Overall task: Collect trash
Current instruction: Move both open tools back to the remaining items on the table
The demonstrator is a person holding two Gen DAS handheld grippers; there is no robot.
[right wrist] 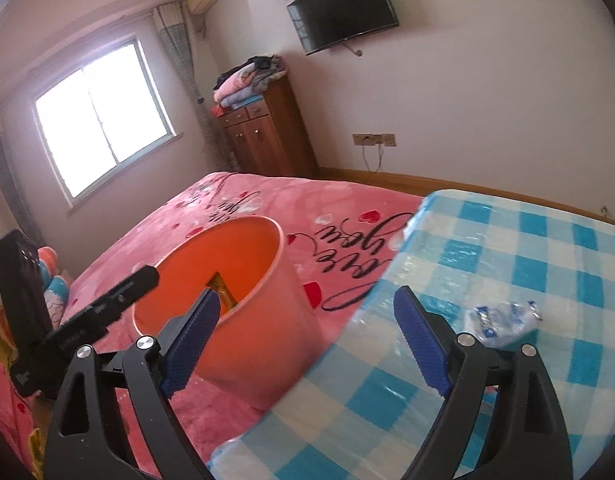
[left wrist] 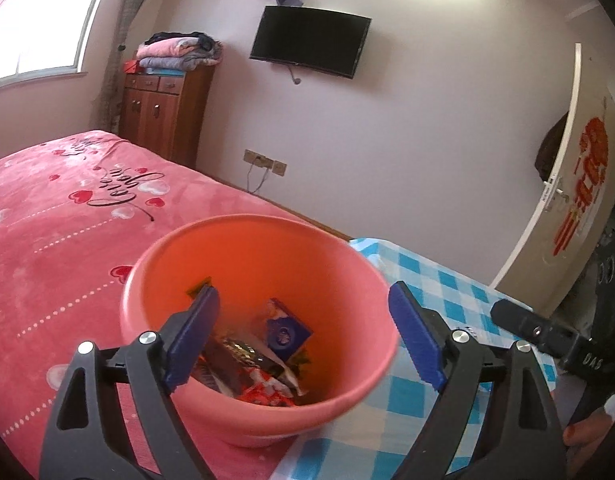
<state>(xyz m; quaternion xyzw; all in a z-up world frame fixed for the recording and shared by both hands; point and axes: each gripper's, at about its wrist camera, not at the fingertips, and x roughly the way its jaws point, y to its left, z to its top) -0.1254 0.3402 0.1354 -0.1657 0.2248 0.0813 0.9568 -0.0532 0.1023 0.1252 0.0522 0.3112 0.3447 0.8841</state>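
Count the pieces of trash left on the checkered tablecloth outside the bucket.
1: a crumpled blue-and-white wrapper lies on the blue-checked tablecloth, right of the pink bucket. The right hand-held gripper blocks some cloth, so more may be hidden.

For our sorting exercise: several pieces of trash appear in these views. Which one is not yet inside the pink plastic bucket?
The crumpled blue-and-white plastic wrapper lies alone on the blue-checked tablecloth; the other wrappers, including the blue square packet, sit inside the pink plastic bucket.
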